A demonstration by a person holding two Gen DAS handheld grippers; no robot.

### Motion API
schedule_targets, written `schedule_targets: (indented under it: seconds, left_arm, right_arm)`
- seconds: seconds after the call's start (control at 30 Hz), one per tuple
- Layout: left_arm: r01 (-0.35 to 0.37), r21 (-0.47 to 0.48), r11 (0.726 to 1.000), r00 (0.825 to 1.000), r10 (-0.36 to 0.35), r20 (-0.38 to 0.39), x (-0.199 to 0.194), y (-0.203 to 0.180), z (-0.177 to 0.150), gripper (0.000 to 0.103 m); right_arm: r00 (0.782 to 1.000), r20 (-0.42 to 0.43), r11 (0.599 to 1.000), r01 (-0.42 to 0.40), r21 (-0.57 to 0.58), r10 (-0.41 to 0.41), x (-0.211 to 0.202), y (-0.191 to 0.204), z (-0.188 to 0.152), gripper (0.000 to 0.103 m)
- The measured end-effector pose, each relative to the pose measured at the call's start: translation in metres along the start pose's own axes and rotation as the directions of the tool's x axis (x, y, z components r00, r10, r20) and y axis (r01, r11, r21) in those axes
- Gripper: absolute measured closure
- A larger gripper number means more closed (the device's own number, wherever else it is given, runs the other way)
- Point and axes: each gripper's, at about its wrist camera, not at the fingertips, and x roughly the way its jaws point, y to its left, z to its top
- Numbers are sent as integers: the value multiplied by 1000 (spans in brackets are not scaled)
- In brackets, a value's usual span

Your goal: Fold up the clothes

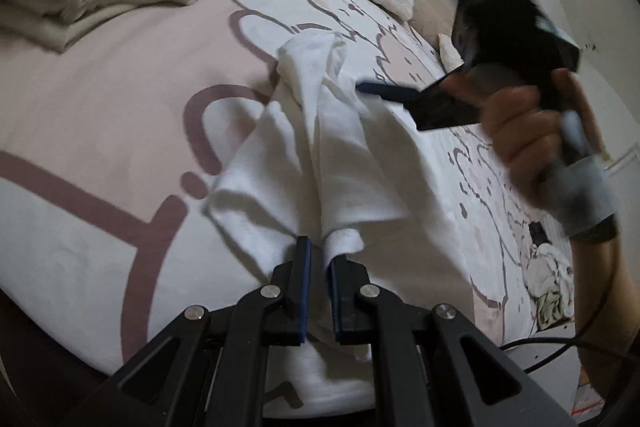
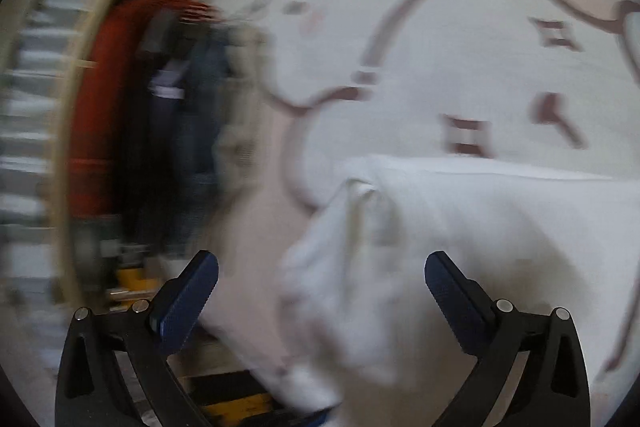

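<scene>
Left hand-held gripper (image 1: 318,255) pinches the white garment (image 1: 320,147) on the bed (image 1: 100,115); right hand-held gripper (image 2: 322,277) hangs wide, released. Mid-fold; next, regrip the far edge.

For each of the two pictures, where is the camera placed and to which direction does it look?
Left wrist: sits on the left gripper, looks down along its fingers at the white garment it pinches; the person's right hand shows.
Right wrist: sits on the open right gripper, looks down at the same garment's edge; image blurred.
Shared: white garment, patterned bedsheet.
</scene>
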Motion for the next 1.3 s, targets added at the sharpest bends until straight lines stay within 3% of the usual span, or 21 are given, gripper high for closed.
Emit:
schedule_targets:
  seconds: [0.03,0.1,0.3,0.37,0.5,0.63,0.7,0.77,0.9,1.0,1.07,1.2,1.23,1.27,1.3]
  left_arm:
    - [4,-10,1000,1000,-4,5,-1,2,0,94]
    - [15,-36,999,1000,-14,19,-5,7,1,94]
    - [35,-98,995,999,-33,27,-13,20,0,94]
    - [33,-110,993,999,-30,25,-16,23,-1,94]
    - [8,-134,991,1000,-4,29,-25,32,-5,94]
    - [-21,-154,988,999,28,43,-40,39,-5,94]
    - [-27,-150,988,998,36,58,-50,38,-3,94]
    - [-16,-123,992,997,26,79,-58,31,2,94]
    - [37,-3,999,993,-37,109,-62,-5,20,94]
    - [69,100,993,992,-79,99,-47,-34,37,94]
    - [69,148,987,993,-81,81,-30,-44,53,94]
    - [30,217,976,999,-35,18,13,-58,95,94]
    - [15,230,973,1000,-16,0,23,-60,105,94]
    - [-6,240,971,1000,9,-12,35,-59,116,94]
    - [-44,247,968,999,51,-20,47,-56,126,94]
  right_arm:
    - [996,-21,996,-89,21,89,-2,2,2,0]
    - [967,-34,965,-251,75,254,-7,5,5,0]
    - [997,7,997,-78,5,78,-21,-2,-5,1]
    - [1000,12,1000,-6,-6,6,-20,-11,-11,16]
    - [998,17,993,-63,96,61,-5,-33,-5,20]
    - [988,12,983,-154,100,154,15,-17,10,20]
    - [967,-24,964,-249,97,252,23,-1,16,20]
    - [930,-54,929,-359,93,365,28,15,19,20]
    - [934,-9,934,-357,3,357,0,28,15,20]
    - [975,69,975,-208,-77,213,-36,14,-5,20]
    - [977,133,985,-158,-75,166,-63,-9,-23,20]
    - [941,300,982,-182,53,158,-105,-68,-42,20]
    - [926,344,978,-191,80,153,-113,-80,-44,23]
    - [910,388,974,-201,104,147,-122,-92,-46,33]
    - [914,387,976,-181,118,123,-121,-97,-44,37]
